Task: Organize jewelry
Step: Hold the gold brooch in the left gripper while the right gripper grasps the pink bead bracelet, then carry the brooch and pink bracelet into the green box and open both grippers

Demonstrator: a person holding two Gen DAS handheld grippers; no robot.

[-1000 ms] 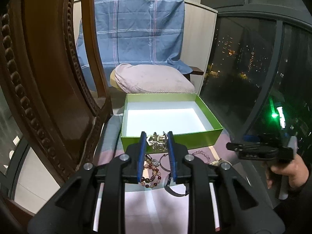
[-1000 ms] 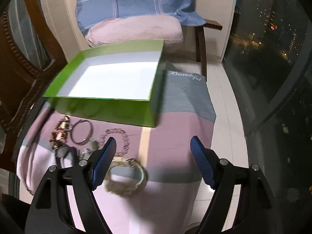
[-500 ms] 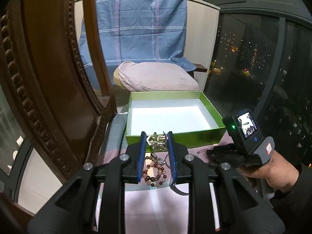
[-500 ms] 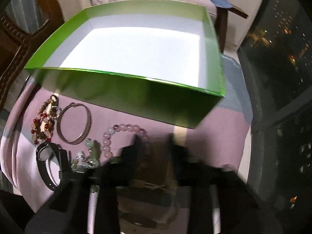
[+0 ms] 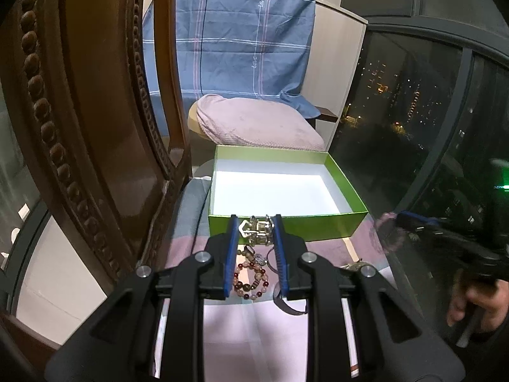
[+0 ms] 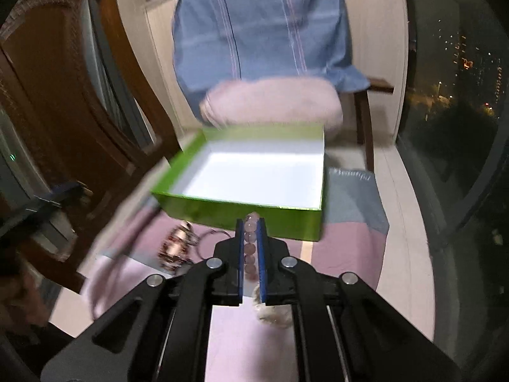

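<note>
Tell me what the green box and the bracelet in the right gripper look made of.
Green box: likely cardboard, thin straight walls, slightly glossy green outside, matte white inside. Pink bead bracelet, clamped in the right gripper: round, translucent pale-pink beads, glass or stone, cannot tell which.

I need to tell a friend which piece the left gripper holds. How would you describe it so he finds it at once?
Start at the green box with the white inside, on the pink cloth. Just before its near wall, the left gripper holds a silver metal bracelet with square links. The red and brown bead bracelet on the cloth below it is round beads, not metal.
</note>
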